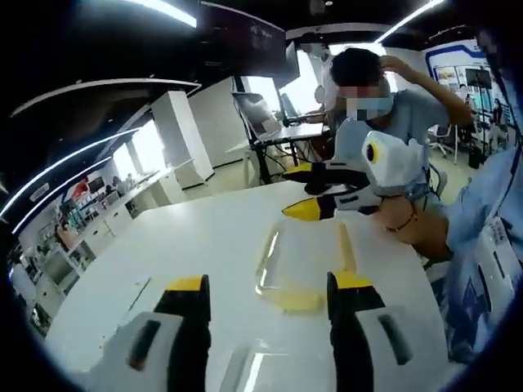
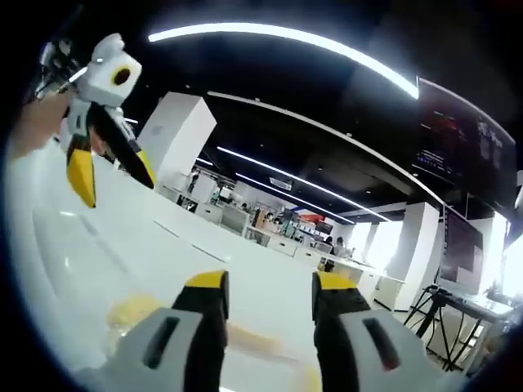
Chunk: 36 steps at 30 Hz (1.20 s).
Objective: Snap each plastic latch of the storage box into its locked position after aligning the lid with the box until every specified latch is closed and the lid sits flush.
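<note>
A clear plastic storage box (image 1: pixel 306 261) lies on the white table (image 1: pixel 188 237), with a yellow latch (image 1: pixel 296 300) at its near end. In the left gripper view my left gripper (image 1: pixel 268 284) stands open just short of that end, nothing between its jaws. My right gripper (image 1: pixel 301 191) hovers open beyond the box's far end. In the right gripper view my right gripper (image 2: pixel 270 282) is open above the table. A yellow latch (image 2: pixel 131 312) shows to the left of its jaws, and the left gripper (image 2: pixel 114 188) hangs open at the upper left.
A person (image 1: pixel 392 106) stands behind the table's far edge with a hand raised to the head. A light blue sleeve (image 1: pixel 490 212) fills the right side. Desks and a chair (image 1: pixel 278 135) stand further back in the office.
</note>
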Each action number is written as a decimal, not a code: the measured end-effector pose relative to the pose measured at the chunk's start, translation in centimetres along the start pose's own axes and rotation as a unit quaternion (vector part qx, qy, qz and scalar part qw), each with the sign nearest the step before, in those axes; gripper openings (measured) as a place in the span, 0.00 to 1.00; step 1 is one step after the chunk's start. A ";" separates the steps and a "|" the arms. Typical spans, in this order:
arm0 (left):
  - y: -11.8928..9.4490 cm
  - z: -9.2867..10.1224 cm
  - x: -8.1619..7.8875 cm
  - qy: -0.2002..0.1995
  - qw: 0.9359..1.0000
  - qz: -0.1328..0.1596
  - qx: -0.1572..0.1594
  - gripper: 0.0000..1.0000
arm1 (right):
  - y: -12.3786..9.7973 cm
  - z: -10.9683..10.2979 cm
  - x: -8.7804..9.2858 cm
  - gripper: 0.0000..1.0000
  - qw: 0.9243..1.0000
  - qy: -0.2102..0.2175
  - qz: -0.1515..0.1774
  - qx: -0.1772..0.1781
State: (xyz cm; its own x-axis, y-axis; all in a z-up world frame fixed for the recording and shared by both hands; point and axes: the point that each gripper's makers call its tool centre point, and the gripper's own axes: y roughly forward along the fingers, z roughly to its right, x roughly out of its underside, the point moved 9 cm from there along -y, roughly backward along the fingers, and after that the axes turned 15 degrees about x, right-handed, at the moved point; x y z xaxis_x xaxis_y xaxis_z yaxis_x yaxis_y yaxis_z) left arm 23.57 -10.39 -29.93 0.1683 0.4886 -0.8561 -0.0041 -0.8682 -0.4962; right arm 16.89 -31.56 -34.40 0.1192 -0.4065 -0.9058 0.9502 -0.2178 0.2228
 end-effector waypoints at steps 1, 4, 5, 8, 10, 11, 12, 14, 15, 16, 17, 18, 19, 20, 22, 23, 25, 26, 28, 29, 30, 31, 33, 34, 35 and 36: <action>0.4 0.0 -0.1 0.005 1.000 -0.010 0.006 0.59 | 0.0 0.0 0.0 0.40 1.000 0.000 0.000 0.000; 1.7 0.0 -0.1 0.008 0.999 -0.039 0.018 0.59 | -0.1 0.0 -0.1 0.40 1.000 0.004 0.000 -0.003; 2.0 0.0 -0.2 0.007 0.999 -0.044 0.023 0.59 | -0.1 0.0 -0.1 0.40 1.000 0.004 0.000 -0.004; 3.2 0.3 0.1 -0.003 0.996 -0.071 0.050 0.61 | -0.2 0.0 -0.2 0.40 1.000 0.004 0.000 -0.004; 3.8 0.5 0.3 -0.009 0.994 -0.087 0.059 0.62 | -0.2 0.0 -0.3 0.40 1.000 0.005 0.000 -0.005; 4.3 0.4 0.4 -0.009 0.992 -0.104 0.065 0.61 | -0.2 0.0 -0.3 0.40 1.000 0.005 -0.001 -0.005; 4.6 0.3 0.6 -0.010 0.991 -0.116 0.066 0.60 | -0.3 0.0 -0.3 0.40 1.000 0.005 -0.001 -0.005; 5.4 0.2 0.8 -0.009 0.988 -0.135 0.075 0.59 | -0.3 0.0 -0.3 0.40 1.000 0.005 -0.002 -0.005; 5.8 0.2 0.9 -0.011 0.986 -0.146 0.080 0.57 | -0.3 0.0 -0.4 0.40 1.000 0.005 -0.002 -0.005; 6.1 0.2 1.1 -0.012 0.983 -0.158 0.088 0.56 | -0.3 0.0 -0.4 0.40 1.000 0.005 -0.002 -0.005; 6.4 0.2 1.3 -0.013 0.981 -0.168 0.096 0.54 | -0.3 0.1 -0.4 0.40 1.000 0.005 -0.003 -0.005; 6.7 0.2 1.5 -0.014 0.978 -0.180 0.103 0.54 | -0.3 0.1 -0.4 0.40 1.000 0.005 -0.003 -0.004; 7.0 0.2 1.7 -0.017 0.976 -0.188 0.105 0.54 | -0.3 0.1 -0.4 0.40 1.000 0.005 -0.004 -0.004; 7.2 0.1 1.9 -0.022 0.975 -0.193 0.108 0.54 | -0.3 0.1 -0.4 0.40 1.000 0.005 -0.004 -0.005; 7.6 -0.1 2.2 -0.028 0.972 -0.203 0.114 0.54 | -0.3 0.1 -0.3 0.40 1.000 0.005 -0.005 -0.005; 7.7 -0.2 2.4 -0.030 0.971 -0.210 0.115 0.53 | -0.3 0.1 -0.4 0.40 1.000 0.005 -0.006 -0.005; 7.8 -0.4 2.5 -0.030 0.970 -0.212 0.115 0.52 | -0.3 0.1 -0.3 0.40 1.000 0.004 -0.006 -0.006; 8.0 -0.5 2.5 -0.032 0.970 -0.212 0.118 0.50 | -0.3 0.1 -0.3 0.40 1.000 0.004 -0.006 -0.006; 8.3 -0.6 2.6 -0.039 0.968 -0.214 0.127 0.49 | -0.3 0.1 -0.3 0.40 1.000 0.004 -0.006 -0.007; 8.5 -0.6 2.8 -0.046 0.966 -0.215 0.135 0.48 | -0.3 0.1 -0.3 0.40 1.000 0.004 -0.006 -0.007; 8.6 -0.7 2.9 -0.052 0.966 -0.213 0.139 0.48 | -0.2 0.2 -0.3 0.40 1.000 0.004 -0.006 -0.007; 8.7 -0.8 3.1 -0.056 0.965 -0.217 0.139 0.48 | -0.2 0.2 -0.2 0.40 1.000 0.005 -0.007 -0.007; 8.9 -0.9 3.4 -0.055 0.960 -0.233 0.142 0.47 | -0.2 0.2 -0.2 0.40 1.000 0.006 -0.008 -0.007; 8.9 -0.9 3.5 -0.054 0.960 -0.236 0.142 0.47 | -0.2 0.2 -0.1 0.40 1.000 0.006 -0.008 -0.008; 9.1 -1.0 3.5 -0.054 0.959 -0.239 0.143 0.46 | -0.2 0.2 -0.1 0.40 1.000 0.006 -0.007 -0.008; 9.2 -1.0 3.5 -0.054 0.959 -0.241 0.143 0.46 | -0.2 0.2 -0.1 0.40 1.000 0.006 -0.007 -0.008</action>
State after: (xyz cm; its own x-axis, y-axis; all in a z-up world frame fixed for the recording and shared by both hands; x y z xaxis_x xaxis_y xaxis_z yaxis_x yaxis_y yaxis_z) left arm 25.12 -16.73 -37.34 0.1150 0.8461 -0.5205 -0.2239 -0.4884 -0.8434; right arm 16.65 -31.63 -34.28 0.1090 -0.3925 -0.9133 0.9563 -0.2093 0.2041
